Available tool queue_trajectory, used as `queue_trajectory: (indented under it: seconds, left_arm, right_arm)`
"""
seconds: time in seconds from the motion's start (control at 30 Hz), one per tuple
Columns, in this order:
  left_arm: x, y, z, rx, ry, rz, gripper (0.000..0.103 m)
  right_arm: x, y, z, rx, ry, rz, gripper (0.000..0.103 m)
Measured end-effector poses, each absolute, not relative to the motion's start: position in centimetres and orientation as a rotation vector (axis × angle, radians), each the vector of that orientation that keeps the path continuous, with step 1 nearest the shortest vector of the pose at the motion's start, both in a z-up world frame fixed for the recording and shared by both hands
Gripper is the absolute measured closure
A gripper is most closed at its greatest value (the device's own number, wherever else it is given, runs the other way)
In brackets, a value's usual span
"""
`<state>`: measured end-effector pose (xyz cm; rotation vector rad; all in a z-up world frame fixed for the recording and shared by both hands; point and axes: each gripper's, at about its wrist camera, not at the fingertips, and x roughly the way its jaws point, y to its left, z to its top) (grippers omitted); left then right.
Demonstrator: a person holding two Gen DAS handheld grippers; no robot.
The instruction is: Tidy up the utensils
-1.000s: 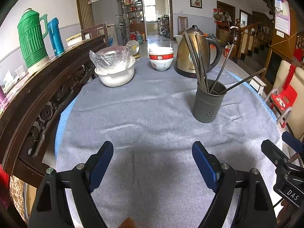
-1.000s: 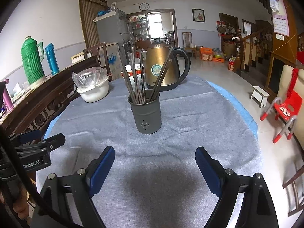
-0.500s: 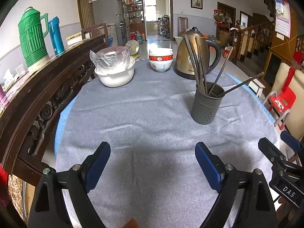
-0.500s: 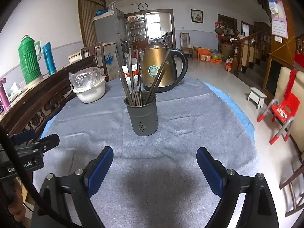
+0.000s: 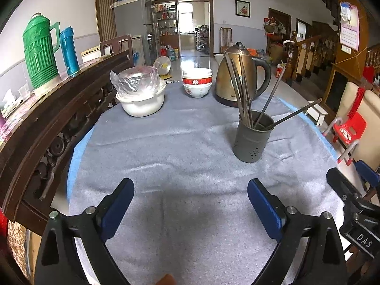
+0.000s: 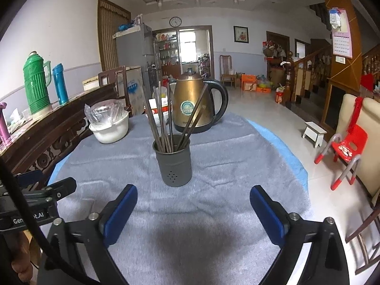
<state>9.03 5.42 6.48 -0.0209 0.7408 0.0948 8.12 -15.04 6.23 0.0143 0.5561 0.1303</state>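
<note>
1. Big living rm w/ tiled floor; round table [image 5: 166, 156] under a grey cloth, carved dark wood rail [image 5: 47, 109] along its left edge.
2. Left gripper [image 5: 190, 197]: jaws spread wide, blue pads [image 5: 117, 207] empty, hovering over bare cloth on the near side of the holder, touching nothing.
3. Right gripper [image 6: 193, 204]: also wide open, nothing btwn the pads [image 6: 121, 211], above the cloth just in front of the holder, not touching it.
4. Grey metal utensil holder [image 6: 173, 163]: upright on the cloth, small holes in its lower wall. Landmark for the rest.
5. Chopsticks [image 6: 163, 121] stand inside the holder, dark metal, fanned out; in the left wrist view most lean left, two lean far out to the right over the rim.
6. Brass-coloured kettle [image 6: 193, 104] w/ black handle: behind the holder, apart from it.
7. Stacked white bowls w/ red band [image 5: 197, 83]: behind the holder and left of the kettle; contents not visible.
8. White bowl [image 5: 142, 102] w/ a clear plastic bag over its top: far left-behind the holder, near the rail; contents unclear.
9. Green thermos [image 5: 40, 52] and blue flask [image 5: 68, 47]: on the ledge beyond the rail, well left of the holder.
10. Red child chair [image 6: 344, 147]: on the floor, well right of the holder.
</note>
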Motion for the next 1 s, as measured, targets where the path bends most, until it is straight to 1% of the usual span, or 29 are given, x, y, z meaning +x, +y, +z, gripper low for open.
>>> queue_trajectory:
  seconds: [1.0]
  left_arm:
    - [9.6,5.9,7.7,-0.040,0.692,0.118,0.006]
  right_arm:
    - [8.7,-13.9,6.5,-0.027,0.546,0.150,0.004]
